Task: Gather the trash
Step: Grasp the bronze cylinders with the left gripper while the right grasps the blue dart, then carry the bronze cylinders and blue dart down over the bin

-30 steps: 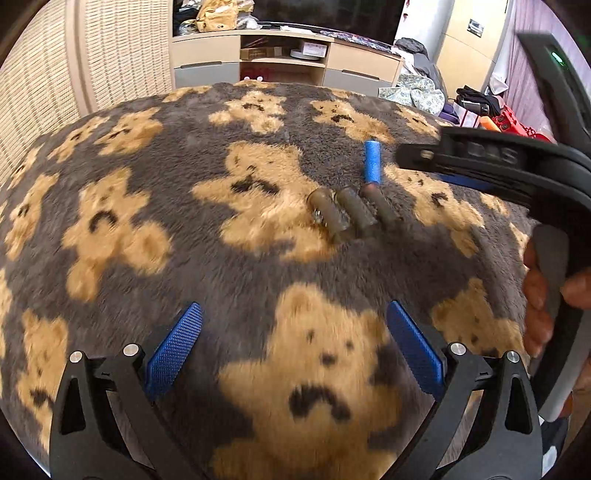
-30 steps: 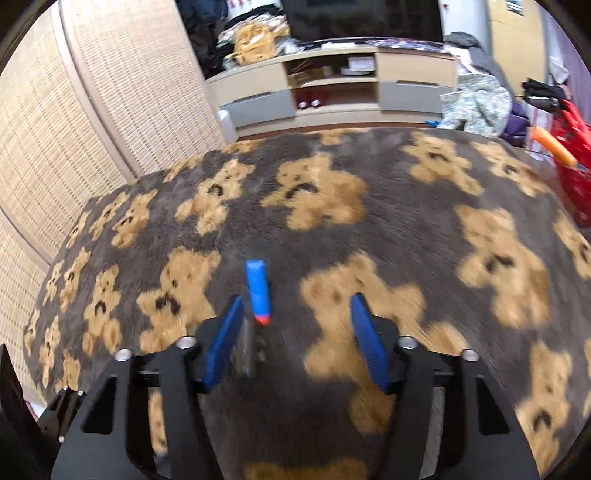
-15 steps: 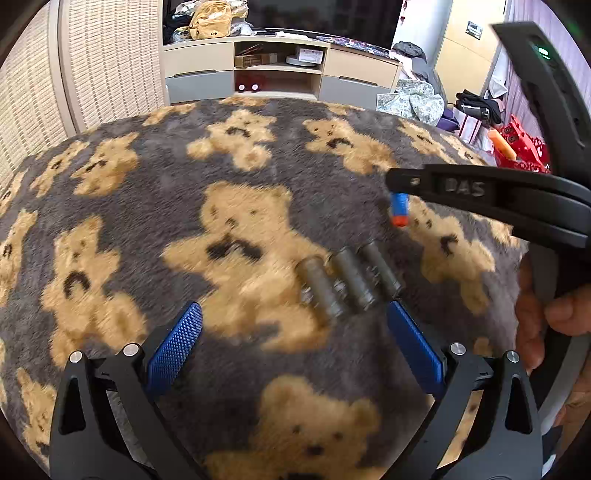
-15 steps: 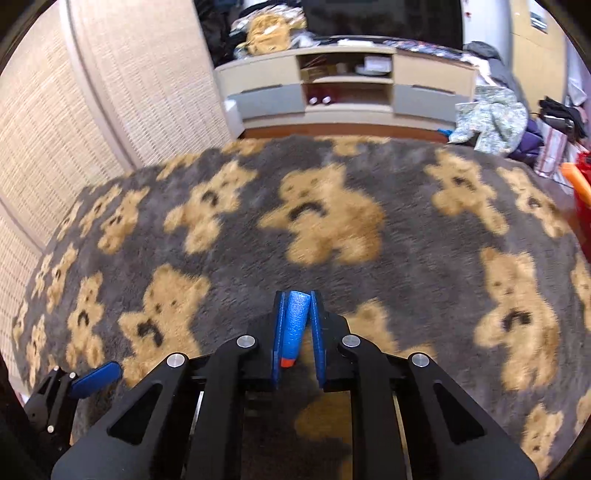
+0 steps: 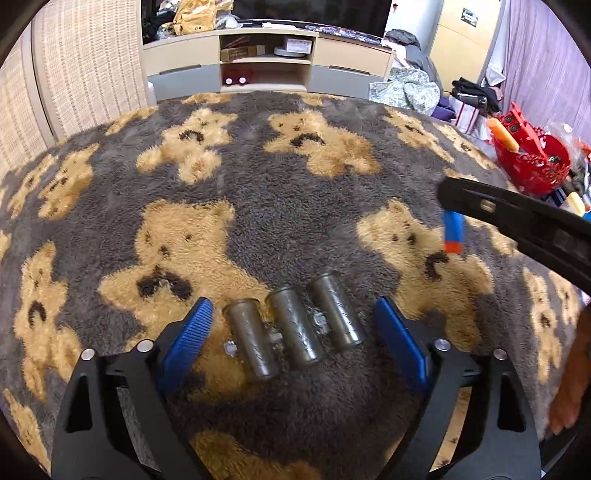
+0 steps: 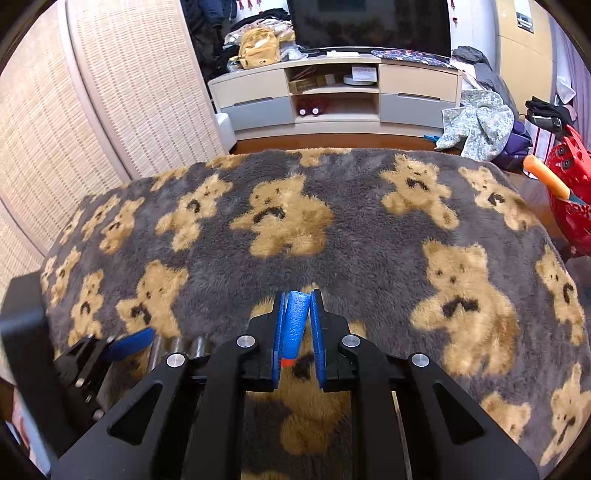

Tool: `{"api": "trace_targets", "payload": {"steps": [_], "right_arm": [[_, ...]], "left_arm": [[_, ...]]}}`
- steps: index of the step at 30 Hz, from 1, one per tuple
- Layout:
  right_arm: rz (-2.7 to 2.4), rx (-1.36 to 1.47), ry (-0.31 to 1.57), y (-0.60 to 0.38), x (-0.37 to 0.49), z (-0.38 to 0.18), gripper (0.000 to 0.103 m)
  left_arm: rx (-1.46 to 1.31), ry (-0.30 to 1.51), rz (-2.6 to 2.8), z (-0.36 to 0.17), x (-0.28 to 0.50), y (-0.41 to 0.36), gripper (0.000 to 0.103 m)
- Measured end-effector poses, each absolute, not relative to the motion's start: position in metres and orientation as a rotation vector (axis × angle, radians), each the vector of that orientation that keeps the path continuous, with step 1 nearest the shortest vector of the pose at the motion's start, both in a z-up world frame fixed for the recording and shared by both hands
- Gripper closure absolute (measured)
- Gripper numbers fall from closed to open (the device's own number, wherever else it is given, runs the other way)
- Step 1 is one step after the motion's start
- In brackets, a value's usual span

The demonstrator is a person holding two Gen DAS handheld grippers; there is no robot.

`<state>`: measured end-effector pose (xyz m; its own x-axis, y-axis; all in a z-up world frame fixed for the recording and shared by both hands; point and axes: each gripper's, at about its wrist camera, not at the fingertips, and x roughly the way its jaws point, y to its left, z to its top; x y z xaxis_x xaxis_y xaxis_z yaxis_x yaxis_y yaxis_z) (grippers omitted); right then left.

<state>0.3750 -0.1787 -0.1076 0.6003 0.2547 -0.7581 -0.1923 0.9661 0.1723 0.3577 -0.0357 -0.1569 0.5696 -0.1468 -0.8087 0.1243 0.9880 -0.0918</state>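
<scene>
A lived-in home living room: a fluffy teddy-bear rug [image 6: 332,240], a low TV cabinet [image 6: 336,96] under a dark screen [image 6: 369,26], woven blinds [image 6: 110,110], clothes heaped [image 6: 476,122] nearby.

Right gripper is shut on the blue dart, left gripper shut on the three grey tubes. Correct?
Half right. In the left wrist view the left gripper is open, jaws either side of the three grey tubes on the bear rug. The right gripper is shut on the blue dart.
</scene>
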Motion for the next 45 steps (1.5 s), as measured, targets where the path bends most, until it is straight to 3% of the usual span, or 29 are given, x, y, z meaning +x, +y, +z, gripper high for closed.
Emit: {"api": "trace_targets", "payload": {"steps": [4, 12, 32, 45], "right_arm": [[0.261, 0.082, 0.868, -0.186, 0.355, -0.102, 0.088], [0.255, 0.113, 0.905, -0.201, 0.308, -0.107, 0.088], [0.209, 0.107, 0.906, -0.191, 0.105, -0.082, 0.088], [0.222, 0.109, 0.955, -0.190, 0.012, -0.129, 0.088]], "left_arm": [[0.028, 0.930, -0.139, -0.157, 0.352, -0.039, 0.038], [0.086, 0.928, -0.141, -0.157, 0.311, -0.038, 0.038], [-0.022, 0.913, -0.243, -0.107, 0.086, -0.023, 0.038], [-0.073, 0.962, -0.212, -0.151, -0.006, -0.008, 0.038]]}}
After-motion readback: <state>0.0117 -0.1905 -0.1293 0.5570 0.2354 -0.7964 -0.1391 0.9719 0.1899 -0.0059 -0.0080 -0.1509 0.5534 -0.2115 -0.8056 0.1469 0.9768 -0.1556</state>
